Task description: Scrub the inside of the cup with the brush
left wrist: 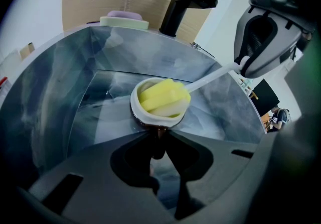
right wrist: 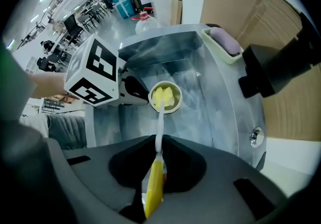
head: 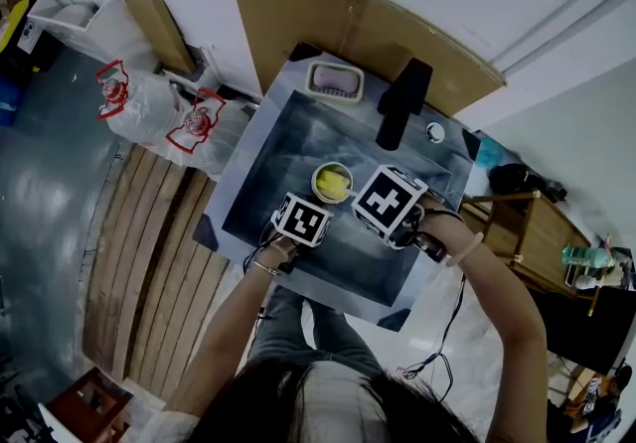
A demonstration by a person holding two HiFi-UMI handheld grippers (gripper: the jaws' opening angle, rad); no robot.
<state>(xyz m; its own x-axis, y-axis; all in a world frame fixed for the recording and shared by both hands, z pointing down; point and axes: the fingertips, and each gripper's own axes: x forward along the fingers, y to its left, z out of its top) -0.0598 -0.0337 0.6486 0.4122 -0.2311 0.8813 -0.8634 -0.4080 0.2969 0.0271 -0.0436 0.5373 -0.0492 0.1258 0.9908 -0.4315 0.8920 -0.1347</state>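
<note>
A small white cup [left wrist: 150,116] stands tilted in the grey sink [left wrist: 60,97]. My left gripper [left wrist: 158,138] is shut on the cup's near side. The brush's yellow sponge head [left wrist: 164,95] sits inside the cup, and its white stem [left wrist: 210,77] runs up to the right gripper [left wrist: 261,42]. In the right gripper view, my right gripper [right wrist: 156,148] points down and is shut on the brush's yellow handle [right wrist: 154,183], with the cup [right wrist: 165,96] below and the left gripper's marker cube [right wrist: 93,73] beside it. From the head view, both grippers [head: 301,219] [head: 389,203] flank the cup [head: 332,181].
A black faucet [head: 402,98] stands at the sink's far edge, with a soap dish holding a purple bar [head: 335,80] to its left. Cardboard [head: 358,19] leans on the wall behind. The drain [right wrist: 256,136] shows at the sink's right. Bags [head: 149,103] lie on the floor.
</note>
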